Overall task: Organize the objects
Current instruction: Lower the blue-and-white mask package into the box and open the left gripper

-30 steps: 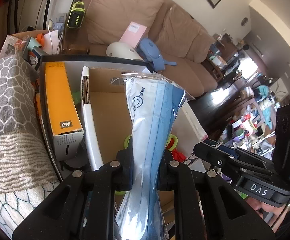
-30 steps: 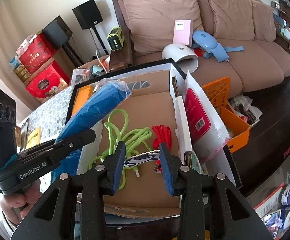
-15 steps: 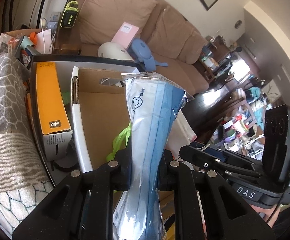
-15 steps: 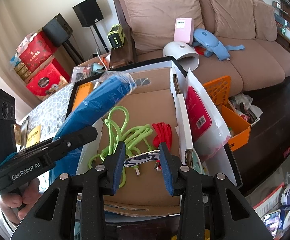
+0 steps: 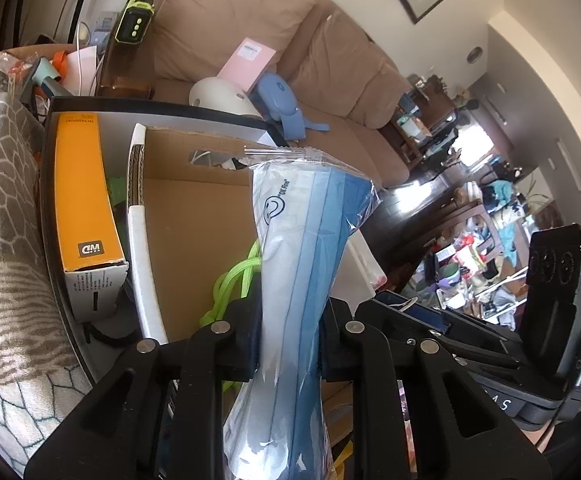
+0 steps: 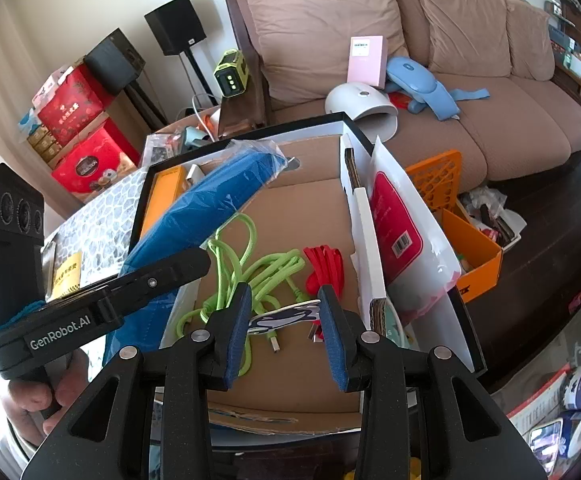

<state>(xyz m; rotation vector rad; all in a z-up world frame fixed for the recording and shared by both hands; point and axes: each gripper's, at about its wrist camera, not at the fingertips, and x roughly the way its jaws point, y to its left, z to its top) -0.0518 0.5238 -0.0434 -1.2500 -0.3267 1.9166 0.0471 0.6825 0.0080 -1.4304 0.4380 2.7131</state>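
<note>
Green cable (image 6: 250,268) and red cable (image 6: 324,266) side by side inside cardboard box (image 6: 310,200), sofa (image 6: 490,120) behind.

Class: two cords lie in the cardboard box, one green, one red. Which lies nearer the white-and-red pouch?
The red cord, beside the divider fronting the pouch; the green cord sprawls leftward.

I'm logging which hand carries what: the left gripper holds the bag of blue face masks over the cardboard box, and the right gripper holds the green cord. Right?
Not quite. The right gripper holds a small blue-and-white printed item, not the green cord, which lies loose in the cardboard box; the right wrist view shows it. The rest stands.
</note>
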